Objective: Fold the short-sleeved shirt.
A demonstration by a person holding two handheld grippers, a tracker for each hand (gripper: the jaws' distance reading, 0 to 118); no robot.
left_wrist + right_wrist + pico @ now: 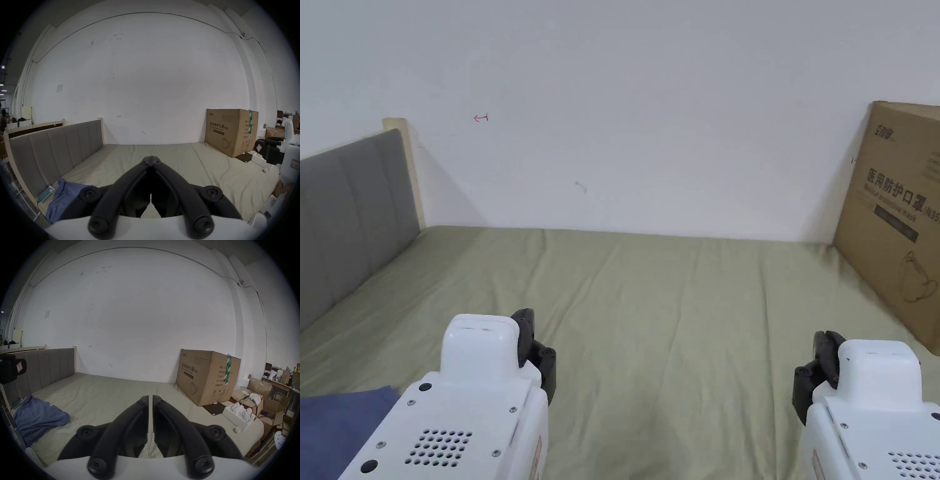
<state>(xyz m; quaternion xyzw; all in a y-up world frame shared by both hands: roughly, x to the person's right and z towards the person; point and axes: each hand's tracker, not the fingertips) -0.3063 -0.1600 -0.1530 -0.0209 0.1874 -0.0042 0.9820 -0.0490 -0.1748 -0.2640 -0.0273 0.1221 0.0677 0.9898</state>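
Observation:
The blue short-sleeved shirt [37, 417] lies crumpled on the green bed sheet [675, 312], close to the grey headboard [350, 212]. A corner of the shirt [331, 425] shows at the lower left of the head view, and the shirt [65, 194] sits left of and below my left jaws. My left gripper [151, 158] hovers above the sheet, right of the shirt, jaws pressed together and holding nothing. My right gripper [150, 396] floats over the right half of the bed, jaws nearly touching with a thin slit between them, also holding nothing. Both grippers [525, 325] [825, 347] point toward the wall.
A large cardboard box [900, 219] stands on the bed's far right corner. A teal flat device [46, 194] lies between the shirt and the headboard. A white open box [240, 417] with white items sits at the right edge, with more cartons beyond.

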